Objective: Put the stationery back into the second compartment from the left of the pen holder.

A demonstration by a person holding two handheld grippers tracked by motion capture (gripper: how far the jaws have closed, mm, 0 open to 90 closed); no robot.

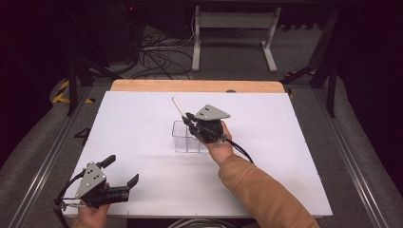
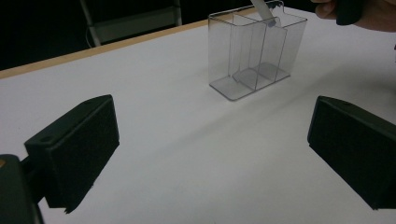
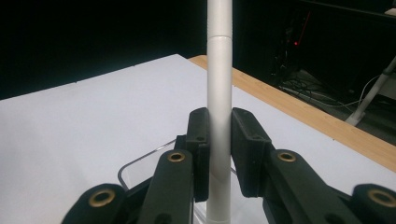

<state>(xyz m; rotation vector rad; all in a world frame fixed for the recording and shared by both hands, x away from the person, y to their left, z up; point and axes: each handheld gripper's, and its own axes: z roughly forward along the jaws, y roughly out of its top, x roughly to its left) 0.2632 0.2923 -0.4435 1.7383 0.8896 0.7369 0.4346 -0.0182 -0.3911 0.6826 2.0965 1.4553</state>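
Black padded jaws fill the foreground of the right gripper view, and they are clamped tight on a slim white plastic pen [image 3: 219, 116], one pad on each side of its barrel. That is the right gripper [image 1: 189, 118], and the grip sits low on the pen, so most of the barrel stands up above the pads while a short end pokes down below them. Just under that lower end lies the curved rim of the clear plastic divided organiser box [image 3: 140, 163]. From the high view the pen [image 1: 179, 107] leans up and away from the hand, tilted rather than upright, with the right gripper hovering right over the organiser box [image 1: 183, 137] near the middle of the white table top [image 1: 142, 123]. The left gripper view catches the pen tip [image 2: 262, 10] at the box's top edge, over a rear compartment; whether it has entered yet I cannot tell.

Over at the near left corner, the left gripper [image 1: 121, 171] rests low with its jaws spread wide and nothing between them, well apart from the box [image 2: 257, 51].

For a clean drop, I'd say the pen wants straightening first, so the lower end points down into one compartment and clears the thin dividers. Lower it well inside before letting go; that light box looks easy to nudge or tip.
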